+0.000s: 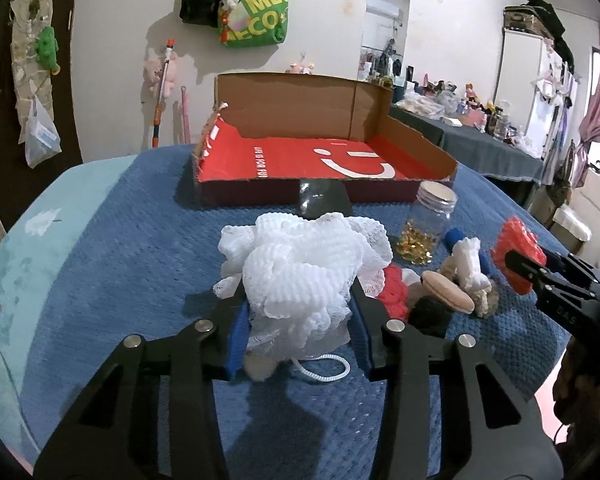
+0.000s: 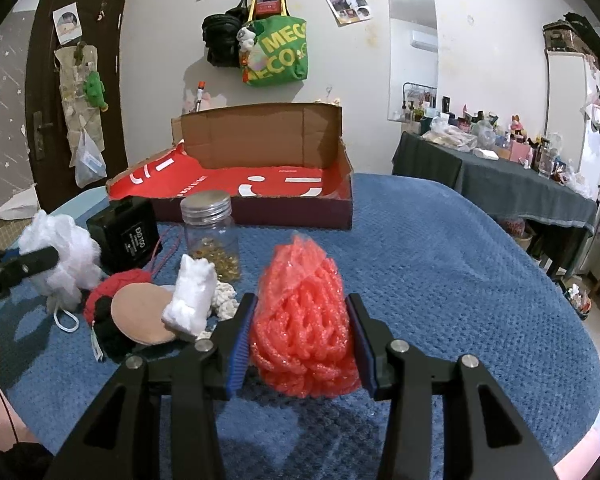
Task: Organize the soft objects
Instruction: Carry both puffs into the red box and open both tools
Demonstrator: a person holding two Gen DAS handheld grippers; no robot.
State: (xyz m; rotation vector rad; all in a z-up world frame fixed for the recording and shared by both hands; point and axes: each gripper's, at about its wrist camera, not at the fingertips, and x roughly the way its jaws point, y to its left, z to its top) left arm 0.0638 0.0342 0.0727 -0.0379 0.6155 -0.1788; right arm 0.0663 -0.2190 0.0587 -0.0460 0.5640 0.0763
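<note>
- The desk (image 2: 440,264), under a blue quilted cover, fills most of both views
- At the far side, around 12 o'clock, sits an open cardboard box (image 1: 324,160) with a red floor printed with a white smiley; its back flap stands up and nothing lies inside it
- The white mesh bath puff (image 1: 300,272) is in the left gripper (image 1: 300,332); the blue pads press on its lower part from both sides, and its white cord loop hangs toward the desk at 6 o'clock. In the right wrist view the same puff shows at 9 o'clock, with the gripper finger across it
- The red mesh bundle (image 2: 304,320), in a clear wrap, is clamped in the right gripper (image 2: 302,344), both pads squeezing its sides; it sits just above the blue cover
- A black box (image 2: 124,232) with white lettering stands at 10 o'clock in the right wrist view, between the white puff and the jar
- A clear jar (image 2: 212,236) with a silver screw lid, holding small gold pieces at the bottom, stands just in front of the cardboard box
- A red and black knitted piece (image 2: 108,300) lies in the small heap at 9 o'clock of the red bundle, touching the round tan puff pad (image 2: 140,312)
- A white foam piece (image 2: 192,296) stands upright against that pad, with a bit of cream knotted rope (image 2: 224,300) behind it
</note>
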